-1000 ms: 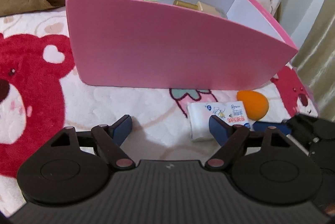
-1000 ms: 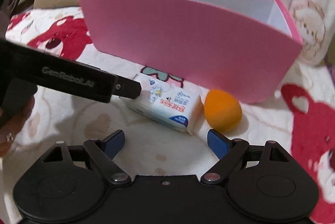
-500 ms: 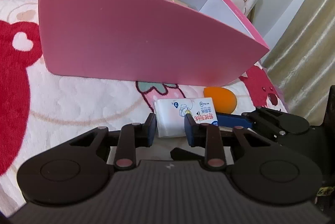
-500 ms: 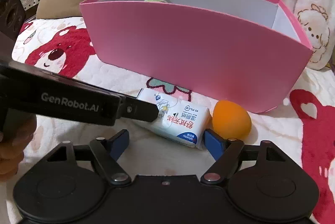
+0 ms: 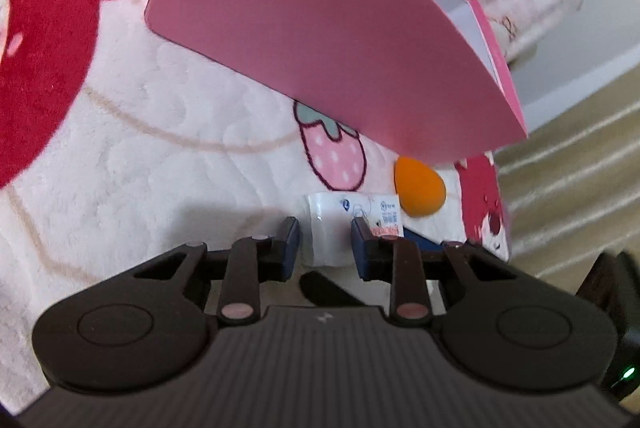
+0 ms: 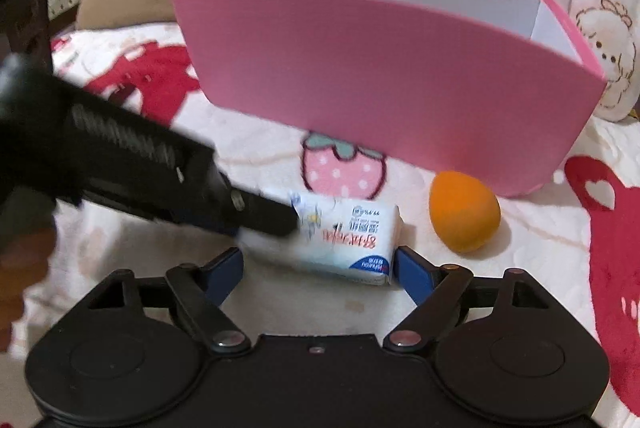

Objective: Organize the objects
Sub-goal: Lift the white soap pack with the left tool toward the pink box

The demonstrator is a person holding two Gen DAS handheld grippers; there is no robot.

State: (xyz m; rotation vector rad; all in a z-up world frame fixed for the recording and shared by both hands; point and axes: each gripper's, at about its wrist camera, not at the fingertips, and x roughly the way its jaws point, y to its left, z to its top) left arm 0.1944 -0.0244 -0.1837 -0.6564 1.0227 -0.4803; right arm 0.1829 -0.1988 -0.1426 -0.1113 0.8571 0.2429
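Right wrist view only: left gripper (image 6: 280,224) gripping wipes pack (image 6: 344,240)

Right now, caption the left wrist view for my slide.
Left gripper shut on the wet-wipe pack, beside the orange sponge and in front of the pink box on a strawberry-print blanket.

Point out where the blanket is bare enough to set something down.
Bare blanket lies left of the wipes pack, in front of the pink box. It is crowded to the right: the orange sponge sits by the box's corner, both grippers at the pack.
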